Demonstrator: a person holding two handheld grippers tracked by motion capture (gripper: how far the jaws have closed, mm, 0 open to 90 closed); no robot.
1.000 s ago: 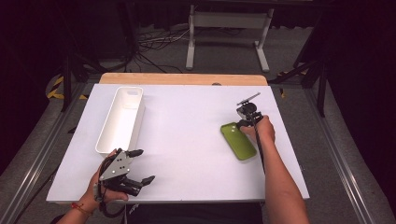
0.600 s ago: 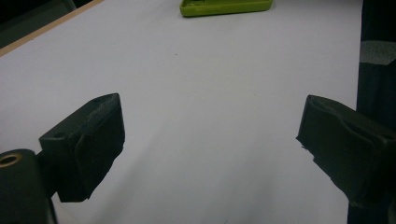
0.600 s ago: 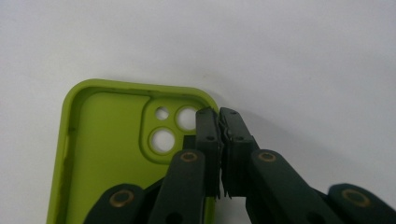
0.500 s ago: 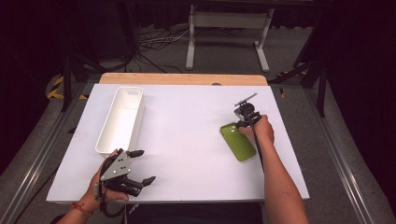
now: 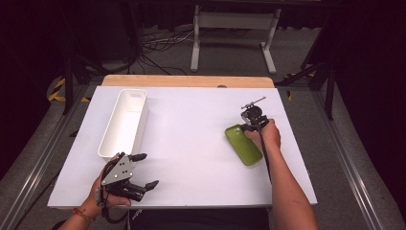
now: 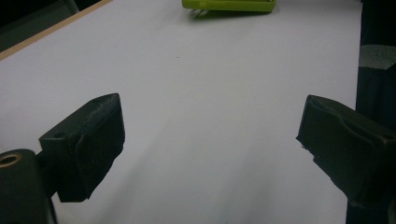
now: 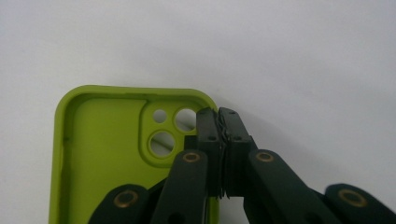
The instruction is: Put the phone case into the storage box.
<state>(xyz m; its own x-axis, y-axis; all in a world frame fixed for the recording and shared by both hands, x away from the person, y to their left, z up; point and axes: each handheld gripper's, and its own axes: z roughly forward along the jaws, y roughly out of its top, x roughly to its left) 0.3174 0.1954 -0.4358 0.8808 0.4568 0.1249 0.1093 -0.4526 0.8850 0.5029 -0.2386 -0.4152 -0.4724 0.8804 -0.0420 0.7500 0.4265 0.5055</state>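
A lime-green phone case (image 5: 245, 148) lies open side up on the right of the white table (image 5: 191, 143). My right gripper (image 5: 247, 128) points down at its far corner. In the right gripper view the jaws (image 7: 218, 113) are shut on the case's (image 7: 102, 154) side wall, right beside the camera cutout. My left gripper (image 5: 149, 169) rests near the table's front left edge. Its jaws (image 6: 210, 135) stand wide open over bare table with nothing between them. The case (image 6: 229, 4) shows far off at the top of the left gripper view.
A long, empty white tray (image 5: 125, 122) lies at the left, just beyond my left gripper. A wooden strip (image 5: 186, 80) runs along the table's far edge. Beyond it are metal legs and cables on the floor.
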